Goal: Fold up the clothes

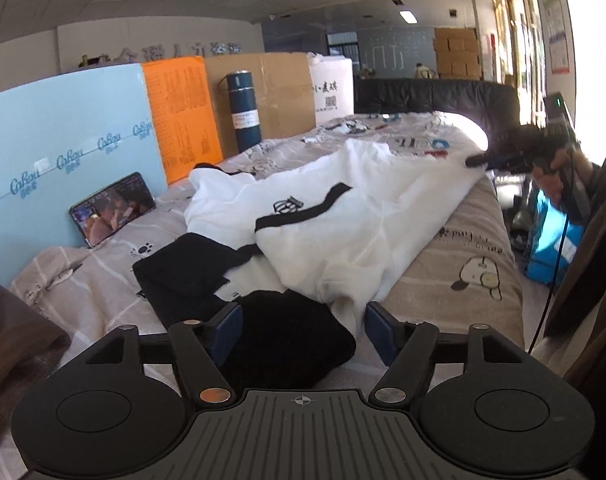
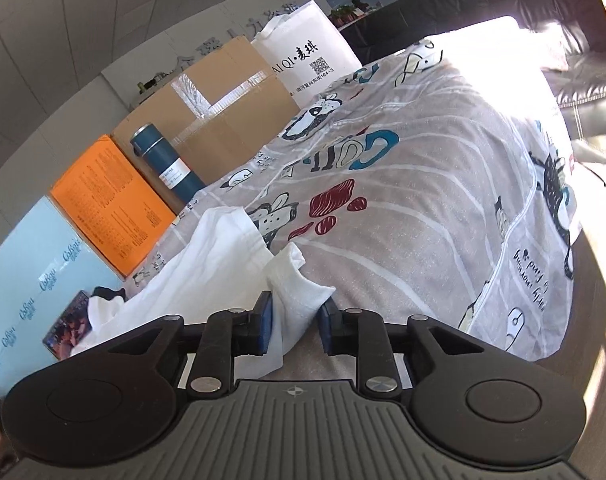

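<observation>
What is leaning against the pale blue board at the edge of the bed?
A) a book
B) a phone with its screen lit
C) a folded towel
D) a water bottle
B: a phone with a lit picture on its screen is propped against the pale blue board.

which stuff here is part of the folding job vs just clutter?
Job:
white garment
black garment
black fabric between the open left gripper fingers
right gripper, open around a white edge

Clutter:
phone
blue bottle
orange box
cardboard box
white bag
</observation>
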The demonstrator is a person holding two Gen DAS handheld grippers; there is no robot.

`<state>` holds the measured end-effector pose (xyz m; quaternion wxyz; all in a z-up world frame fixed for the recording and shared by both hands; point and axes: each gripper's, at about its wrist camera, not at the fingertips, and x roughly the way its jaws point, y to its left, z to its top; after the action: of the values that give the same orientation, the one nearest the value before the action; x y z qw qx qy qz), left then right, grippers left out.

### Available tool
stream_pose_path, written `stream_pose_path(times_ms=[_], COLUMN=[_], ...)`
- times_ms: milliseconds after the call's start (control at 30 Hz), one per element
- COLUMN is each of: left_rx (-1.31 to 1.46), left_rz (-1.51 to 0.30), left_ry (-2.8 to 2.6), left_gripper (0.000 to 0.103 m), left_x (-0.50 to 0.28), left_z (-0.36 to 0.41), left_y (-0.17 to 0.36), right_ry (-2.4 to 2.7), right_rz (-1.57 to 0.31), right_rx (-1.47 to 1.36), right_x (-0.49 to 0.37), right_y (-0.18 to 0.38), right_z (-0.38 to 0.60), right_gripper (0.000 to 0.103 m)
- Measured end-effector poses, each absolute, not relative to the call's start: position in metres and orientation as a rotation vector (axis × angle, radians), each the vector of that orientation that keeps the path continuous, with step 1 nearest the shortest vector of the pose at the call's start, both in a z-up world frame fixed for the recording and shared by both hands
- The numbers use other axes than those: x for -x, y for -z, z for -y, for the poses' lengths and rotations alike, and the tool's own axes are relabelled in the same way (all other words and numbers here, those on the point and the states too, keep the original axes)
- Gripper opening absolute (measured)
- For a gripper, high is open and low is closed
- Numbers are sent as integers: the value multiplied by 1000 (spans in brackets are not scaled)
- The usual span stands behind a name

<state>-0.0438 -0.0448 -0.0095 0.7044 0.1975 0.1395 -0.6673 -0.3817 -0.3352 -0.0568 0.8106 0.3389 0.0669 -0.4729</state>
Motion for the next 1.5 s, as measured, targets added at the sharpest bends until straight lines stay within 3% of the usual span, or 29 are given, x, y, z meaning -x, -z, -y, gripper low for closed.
stream_pose_path(times_ms=[33,100,267,333,467,567,800,1033,1267,1300,1333,1400,1467,1500], left_rx=[-431,-416,-377,-361,-330,-211,-86,-205,-259,-263,-268,-278,-304,-298], left_rz=[-300,-279,-227,-206,-165,-59,-168,-490,-697,-708,-716,-713,-644,-622], left_ry=[1475,1458,1414,1396,1359,1329,1487,1397,1345,1357,1369,1403,1436,1448], left_gripper=[90,90,91,91,91,92,93,91,88,82,64,39,27,14], left_x=[42,38,29,25,18,-6,-57,-100,-123,-124,-124,-122,-114,-111], left_z=[46,48,54,56,60,74,193,329,384,385,386,386,383,380], left_y=[6,-2,-20,-27,-42,-87,-132,-59,19,24,29,37,36,32], right_ry=[1041,1086,1181,1201,1377,1351,868,587,498,493,492,487,484,487], right_rz=[-180,-234,-324,-337,-316,-235,-50,-201,-247,-239,-234,-226,-221,-225], right_rx=[-641,-496,-320,-285,-228,-244,-487,-826,-983,-998,-1015,-1015,-1003,-997], right_x=[376,366,362,366,380,388,344,235,189,190,190,191,192,192], right_y=[55,54,63,62,47,27,-33,-16,40,48,54,57,58,58], right_z=[330,322,322,326,347,363,411,455,484,488,491,492,491,490], right_gripper=[18,19,59,66,66,66,77,78,78,78,78,76,80,80])
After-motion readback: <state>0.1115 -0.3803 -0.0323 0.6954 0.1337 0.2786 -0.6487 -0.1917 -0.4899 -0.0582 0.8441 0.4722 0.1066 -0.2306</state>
